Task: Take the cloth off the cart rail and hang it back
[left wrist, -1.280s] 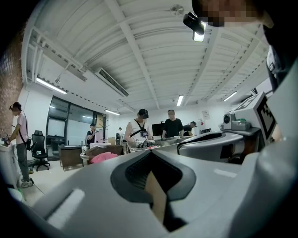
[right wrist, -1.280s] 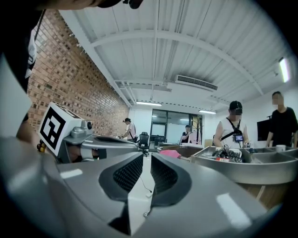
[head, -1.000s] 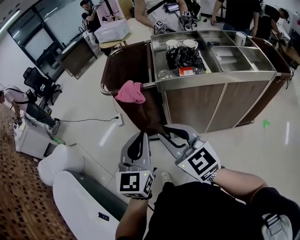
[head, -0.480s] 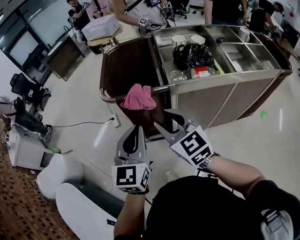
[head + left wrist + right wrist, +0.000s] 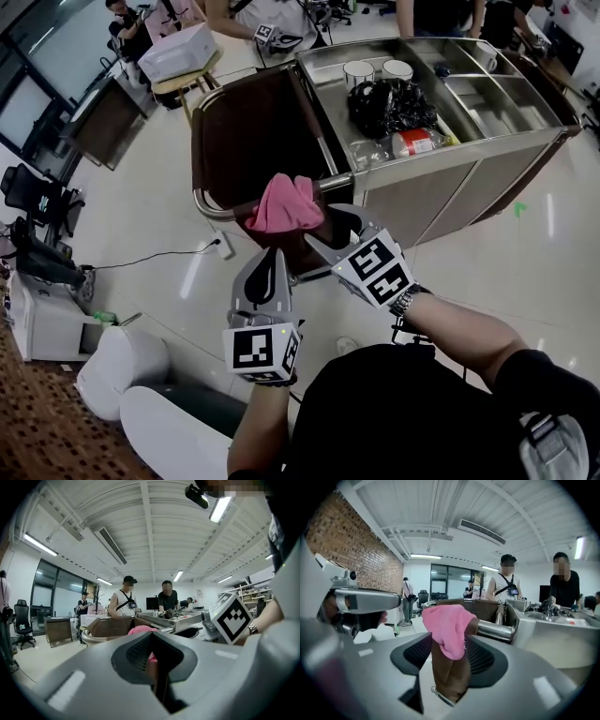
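Note:
A pink cloth (image 5: 284,203) hangs bunched over the steel rail (image 5: 216,208) at the cart's left end. My right gripper (image 5: 326,230) reaches up just below and right of it. Its jaws are opening, and in the right gripper view (image 5: 449,656) the cloth (image 5: 447,625) and rail (image 5: 494,631) show ahead through the gap, with neither pad touching the cloth. My left gripper (image 5: 272,255) sits lower left of the cloth with its jaws together and nothing in them. Over its closed jaws (image 5: 157,663), the cloth (image 5: 140,630) shows as a small pink patch.
The steel cart (image 5: 450,155) carries a black bag (image 5: 389,98), two cups (image 5: 359,70) and a red-labelled bottle (image 5: 417,142). A brown sack (image 5: 253,131) hangs inside the rail. People stand behind the cart. A white machine (image 5: 122,356) and a floor cable (image 5: 150,258) lie left.
Both grippers have come closer to the rail. The right gripper has risen towards the cloth and its jaws have spread wider. The cloth still hangs on the rail.

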